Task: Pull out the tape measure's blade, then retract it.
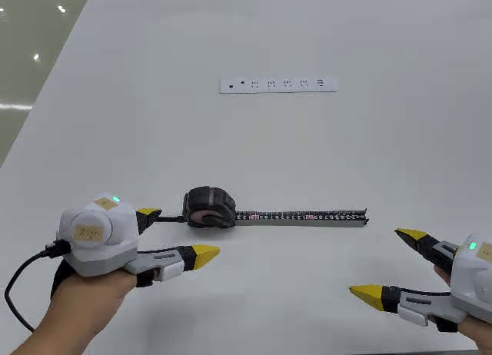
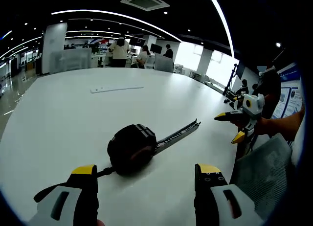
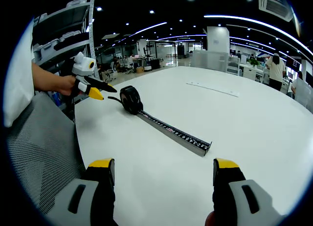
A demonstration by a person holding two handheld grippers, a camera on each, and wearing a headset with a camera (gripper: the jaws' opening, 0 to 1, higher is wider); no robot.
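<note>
The tape measure (image 1: 208, 207) lies on the white worktop (image 1: 269, 140), blade (image 1: 300, 217) drawn out. Just beside its case the left claw (image 1: 187, 231) gapes wide; beyond the blade's tip the right claw (image 1: 377, 261) gapes wide too.

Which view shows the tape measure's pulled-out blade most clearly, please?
The right gripper view: the blade runs toward the camera, with its markings and end visible. The head view shows the whole blade from above, but smaller. In the left gripper view the blade is foreshortened beyond the case.
</note>
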